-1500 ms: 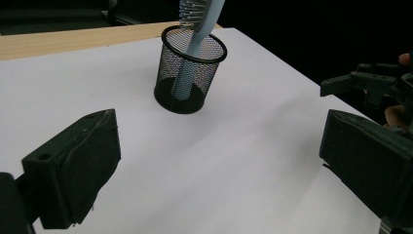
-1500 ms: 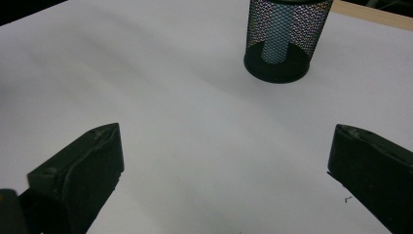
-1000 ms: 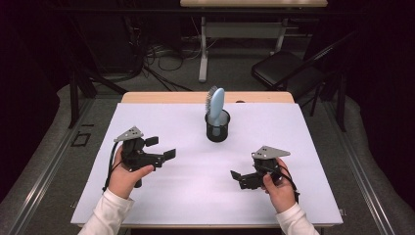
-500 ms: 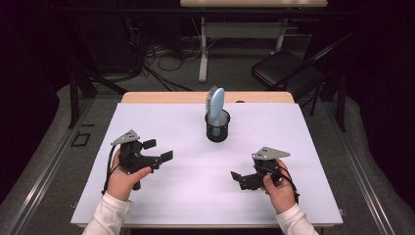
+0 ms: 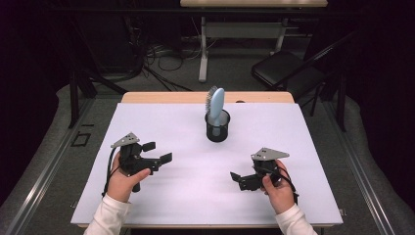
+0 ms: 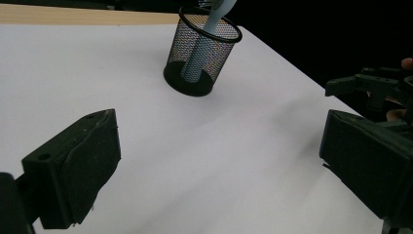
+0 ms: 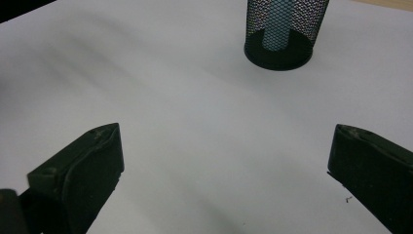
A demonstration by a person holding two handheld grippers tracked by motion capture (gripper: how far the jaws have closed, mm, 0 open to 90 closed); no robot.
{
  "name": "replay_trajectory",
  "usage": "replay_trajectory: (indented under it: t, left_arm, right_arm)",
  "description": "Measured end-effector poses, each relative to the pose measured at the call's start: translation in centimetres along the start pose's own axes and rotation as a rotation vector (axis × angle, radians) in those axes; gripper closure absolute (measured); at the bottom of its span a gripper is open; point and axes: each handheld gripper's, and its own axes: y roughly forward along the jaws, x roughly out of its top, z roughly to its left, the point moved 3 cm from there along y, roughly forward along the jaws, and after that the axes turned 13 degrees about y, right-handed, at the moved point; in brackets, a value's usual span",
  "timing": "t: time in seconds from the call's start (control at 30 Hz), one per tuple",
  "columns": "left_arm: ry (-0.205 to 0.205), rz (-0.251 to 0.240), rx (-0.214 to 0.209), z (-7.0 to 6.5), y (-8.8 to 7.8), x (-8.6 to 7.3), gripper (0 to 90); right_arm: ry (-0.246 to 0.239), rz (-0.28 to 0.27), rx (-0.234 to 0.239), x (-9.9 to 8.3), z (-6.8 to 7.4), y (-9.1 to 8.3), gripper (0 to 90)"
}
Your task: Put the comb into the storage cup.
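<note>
White-covered counter (image 5: 161, 117), one mesh cup (image 5: 217, 126) at 12 o'clock holding a blue hairbrush (image 5: 215, 104) upright, handle down; left claw (image 5: 155, 152) at 8 and right claw (image 5: 238, 178) at 4, both wide open, empty, aimed cupward, likely for a reach.

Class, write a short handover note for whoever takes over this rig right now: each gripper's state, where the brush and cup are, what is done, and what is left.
Left gripper: open, holding nothing, low over the white table, left of the cup.
Right gripper: open, holding nothing, near the table's front right.
Hairbrush: light blue, standing handle-down in the black mesh cup, bristle head above the rim, near the far middle of the table.
Done: nothing gripped yet; brush and cup untouched.
Left: probably reach to the cup and handle the brush; both grippers are well short of it.
</note>
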Motion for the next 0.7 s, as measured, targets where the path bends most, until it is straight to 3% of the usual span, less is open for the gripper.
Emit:
replay_trajectory:
  t: [0.5,0.7]
  left_arm:
    - [-0.026,0.001,0.004,0.4,0.0,-1.0,1.6]
    - [-0.017,0.009,0.009,0.5,0.2,-1.4,1.6]
  right_arm:
    - [0.001,0.007,-0.001,-0.5,-0.2,0.4,0.0]
    - [0.006,0.008,-0.003,-0.7,-0.3,0.4,0.0]
